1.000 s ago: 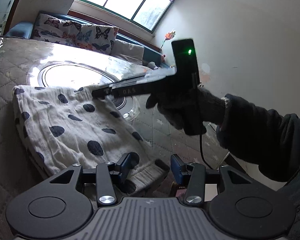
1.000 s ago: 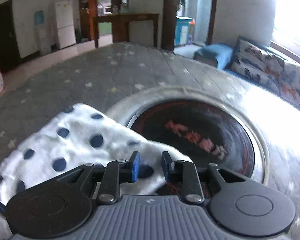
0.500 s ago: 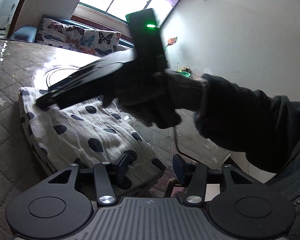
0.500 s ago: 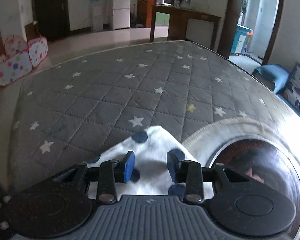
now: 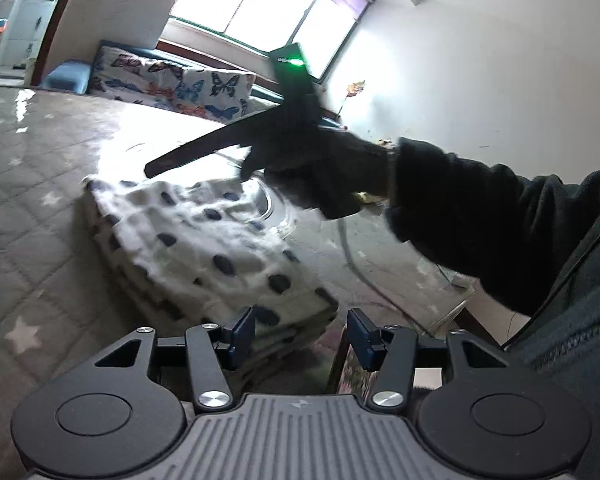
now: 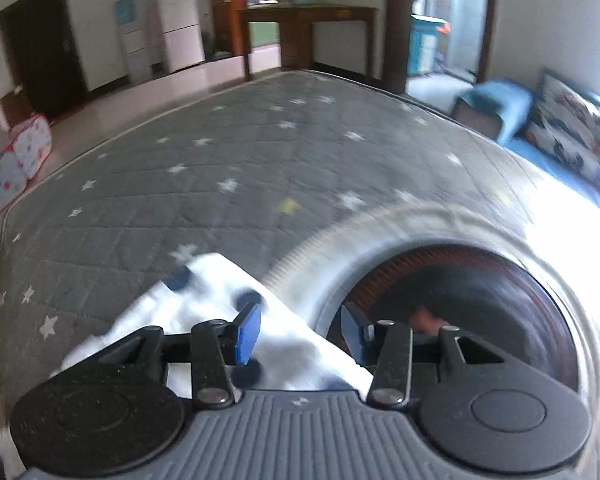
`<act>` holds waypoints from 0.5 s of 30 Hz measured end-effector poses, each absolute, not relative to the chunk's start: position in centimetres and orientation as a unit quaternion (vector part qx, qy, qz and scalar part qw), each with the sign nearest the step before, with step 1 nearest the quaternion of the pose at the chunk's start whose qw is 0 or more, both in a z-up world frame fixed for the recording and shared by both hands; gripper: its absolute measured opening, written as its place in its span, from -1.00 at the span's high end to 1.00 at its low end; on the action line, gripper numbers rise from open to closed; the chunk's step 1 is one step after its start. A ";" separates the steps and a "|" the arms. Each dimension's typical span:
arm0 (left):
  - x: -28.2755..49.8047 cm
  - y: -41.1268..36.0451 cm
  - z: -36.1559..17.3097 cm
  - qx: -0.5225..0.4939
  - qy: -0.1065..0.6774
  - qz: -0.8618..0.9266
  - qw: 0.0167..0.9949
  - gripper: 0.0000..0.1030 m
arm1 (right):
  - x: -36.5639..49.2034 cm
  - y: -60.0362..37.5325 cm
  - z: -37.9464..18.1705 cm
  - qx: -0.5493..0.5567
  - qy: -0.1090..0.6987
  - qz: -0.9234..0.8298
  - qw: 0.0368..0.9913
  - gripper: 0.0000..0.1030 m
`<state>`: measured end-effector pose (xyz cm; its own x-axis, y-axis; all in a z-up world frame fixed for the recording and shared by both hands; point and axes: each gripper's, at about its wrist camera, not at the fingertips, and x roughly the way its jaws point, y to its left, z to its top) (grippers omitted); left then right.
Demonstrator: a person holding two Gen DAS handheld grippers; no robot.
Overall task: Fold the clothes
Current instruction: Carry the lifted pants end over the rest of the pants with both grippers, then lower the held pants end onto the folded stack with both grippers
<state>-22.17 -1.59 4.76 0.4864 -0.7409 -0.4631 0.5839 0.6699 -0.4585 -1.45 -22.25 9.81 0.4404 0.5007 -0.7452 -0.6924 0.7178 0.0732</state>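
Lying just ahead of the left gripper (image 5: 301, 334) and under the right gripper (image 6: 298, 330), both spread and empty, the dotted cloth (image 5: 204, 240) looks folded into a thick stack, little seemingly left

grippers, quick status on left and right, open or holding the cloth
Left gripper: open, holding nothing; the polka-dot cloth lies just ahead of it.
Right gripper: open, holding nothing, above the cloth's corner.
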 end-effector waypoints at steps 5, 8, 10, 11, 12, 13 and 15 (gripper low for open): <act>-23.3 -0.5 4.3 -0.116 0.331 -0.364 0.863 -0.18 | -0.9 -26.1 9.9 -0.081 0.413 0.334 0.844 0.11; -23.1 -0.7 3.7 -0.105 0.348 -0.339 0.868 -0.25 | -0.9 -27.1 9.7 -0.072 0.420 0.331 0.842 0.10; -22.6 -1.1 3.2 -0.109 0.362 -0.330 0.865 -0.25 | -0.9 -27.4 9.5 -0.070 0.421 0.331 0.842 0.11; -22.4 -1.4 2.9 -0.109 0.368 -0.325 0.864 -0.25 | -0.9 -27.5 9.4 -0.069 0.422 0.331 0.841 0.11; -22.1 -1.7 2.6 -0.109 0.374 -0.319 0.864 -0.25 | -0.9 -27.6 9.4 -0.068 0.422 0.331 0.841 0.11; -22.0 -1.9 2.5 -0.105 0.378 -0.313 0.865 -0.20 | -0.9 -27.6 9.4 -0.067 0.421 0.331 0.842 0.11; -21.9 -2.5 2.2 -0.094 0.376 -0.311 0.868 -0.16 | -0.9 -27.6 9.4 -0.067 0.419 0.330 0.843 0.12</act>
